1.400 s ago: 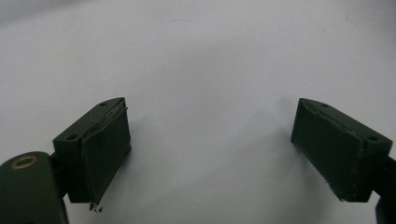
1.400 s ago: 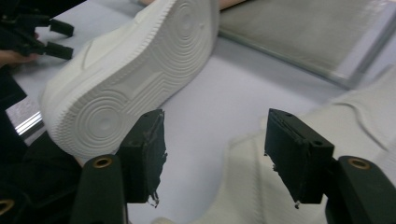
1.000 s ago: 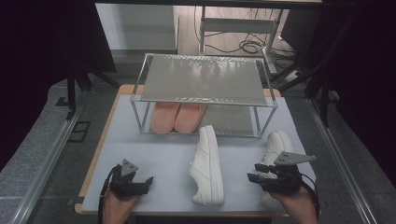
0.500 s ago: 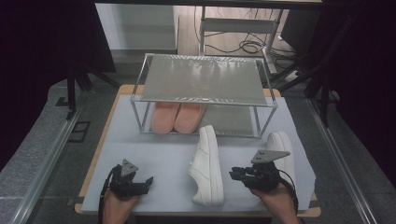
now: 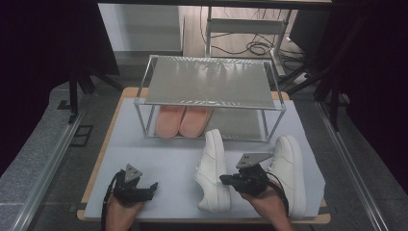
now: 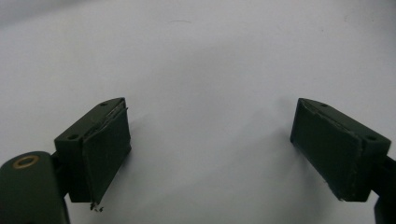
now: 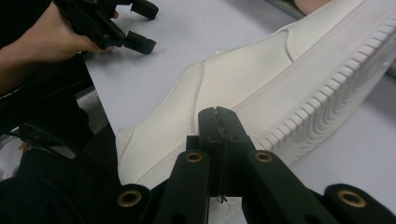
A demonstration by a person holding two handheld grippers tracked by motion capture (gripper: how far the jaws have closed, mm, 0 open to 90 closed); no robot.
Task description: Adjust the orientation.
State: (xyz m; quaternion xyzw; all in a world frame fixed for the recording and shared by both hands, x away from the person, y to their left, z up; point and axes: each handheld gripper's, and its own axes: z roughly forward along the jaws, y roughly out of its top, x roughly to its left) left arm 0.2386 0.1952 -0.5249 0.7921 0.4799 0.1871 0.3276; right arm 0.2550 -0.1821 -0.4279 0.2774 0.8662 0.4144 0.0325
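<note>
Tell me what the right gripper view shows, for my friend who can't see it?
The right tool has its jaws shut together with nothing between them, right beside a white shoe lying on its side on the pale table. Farther off, a hand holds the left tool with its jaws open.

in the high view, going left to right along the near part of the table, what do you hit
left gripper → white shoe lying on its side → right gripper, its jaws shut and just short of that shoe's sole → upright white shoe
</note>
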